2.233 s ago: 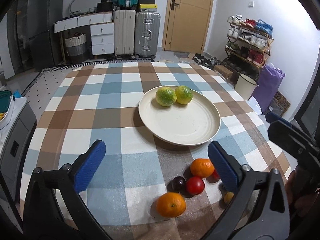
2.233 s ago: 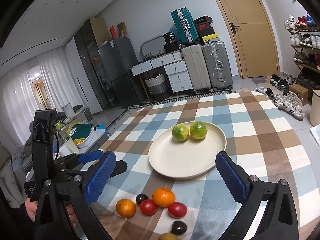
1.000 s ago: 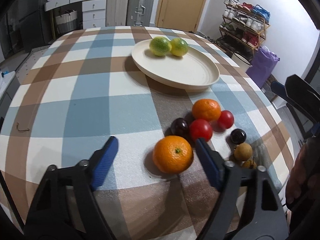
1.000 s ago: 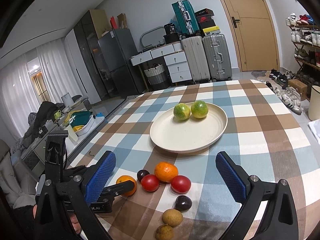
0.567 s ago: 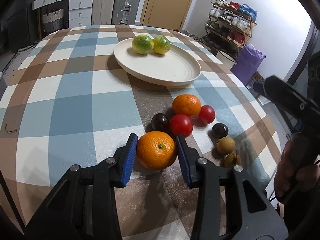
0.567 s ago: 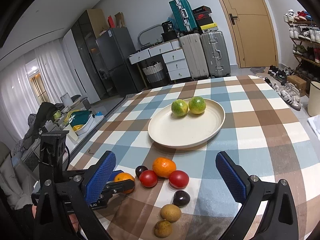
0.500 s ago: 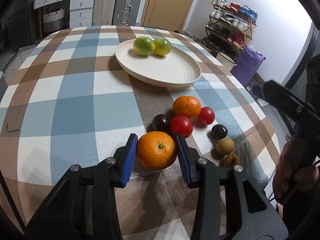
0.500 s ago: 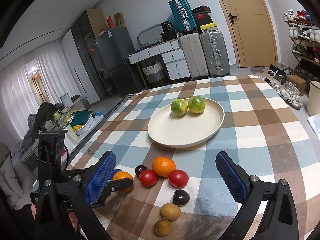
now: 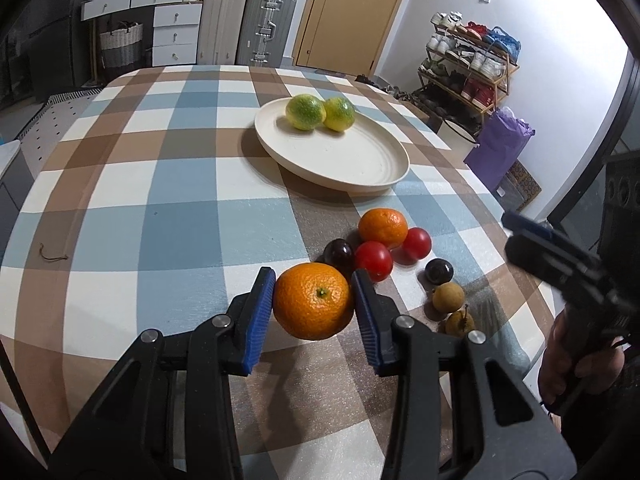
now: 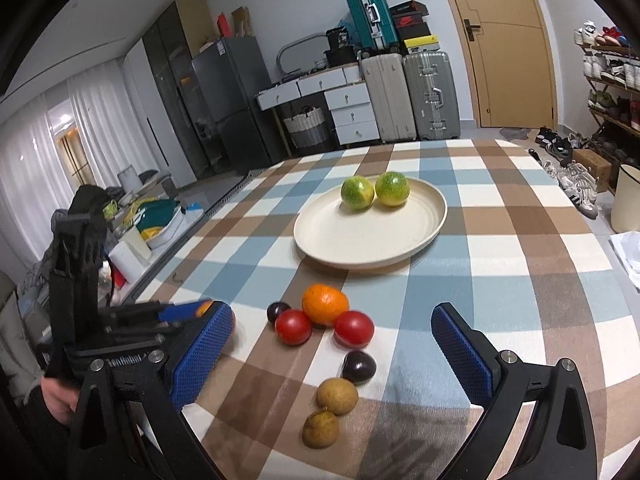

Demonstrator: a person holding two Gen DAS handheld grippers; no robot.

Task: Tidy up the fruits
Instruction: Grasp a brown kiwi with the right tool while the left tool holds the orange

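Note:
My left gripper [image 9: 314,300] is shut on an orange [image 9: 313,301] and holds it just above the checked tablecloth. A cream plate [image 9: 360,168] beyond it carries two green citrus fruits [image 9: 305,112]. A second orange [image 9: 383,227], two red tomatoes [image 9: 373,261], two dark plums [image 9: 338,253] and two small brown fruits [image 9: 448,298] lie right of the held orange. My right gripper [image 10: 332,350] is open and empty, above the same fruit cluster [image 10: 324,305]; the plate also shows in the right wrist view [image 10: 400,248]. The left gripper shows at the left [image 10: 176,312].
The round table's edge [image 9: 532,292] curves close on the right. Suitcases [image 9: 248,24], drawers and a door stand behind the table. A shoe rack [image 9: 468,64] and a purple bag [image 9: 500,148] are at the right.
My left gripper came down over the near orange, closed on it and has lifted it slightly. My right gripper has dropped a little toward the fruit cluster, still open.

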